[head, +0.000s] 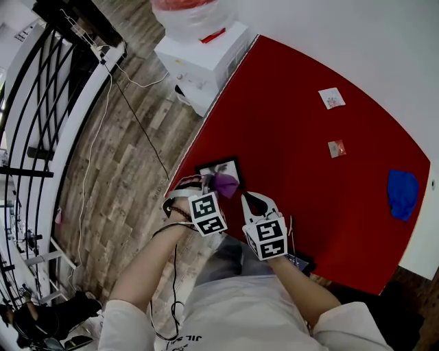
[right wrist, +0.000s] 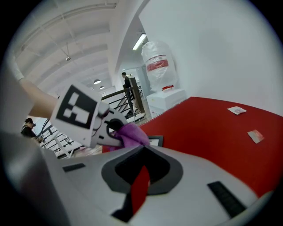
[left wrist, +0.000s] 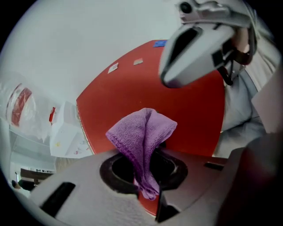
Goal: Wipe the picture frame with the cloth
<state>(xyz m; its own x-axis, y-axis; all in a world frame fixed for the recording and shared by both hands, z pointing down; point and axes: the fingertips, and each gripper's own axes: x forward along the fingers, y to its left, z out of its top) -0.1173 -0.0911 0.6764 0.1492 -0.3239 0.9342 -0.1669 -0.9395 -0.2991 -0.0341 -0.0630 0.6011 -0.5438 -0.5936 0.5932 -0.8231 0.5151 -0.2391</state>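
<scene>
**A:** Left gripper [head: 214, 185] is clamped on the purple cloth [head: 226, 182]. Its own view shows the fabric pinched between the jaws and bunched up above them.

**B:** And the right gripper [head: 255, 200]?

**A:** Jaws drawn together at the tips, with nothing between them and only a sliver of red showing through lower down. It hangs just beside the left one, over the near edge of the red table [head: 322, 206].

**B:** Where's the picture frame [head: 221, 167]?

**A:** Flat on the table's near left corner, black border. From the head view the cloth overlaps its near edge, but I can't tell whether they touch.

**B:** Anything in the way?

**A:** Not close by. Two small paper packets [head: 331, 98] [head: 337, 147] lie well apart toward the far side, and a blue cloth [head: 402, 192] sits by the right edge. A dark flat device [head: 302, 262] rests at the near edge, beside the right forearm.

**B:** Off the table?

**A:** A white box [head: 202, 62] stands against the table's far left corner. On top of it is a clear plastic bag [head: 186, 17] with a red band, the print too small to read. A thin cable [head: 140, 123] trails over the wood floor [head: 130, 178], with a black railing [head: 41, 103] farther left.
</scene>
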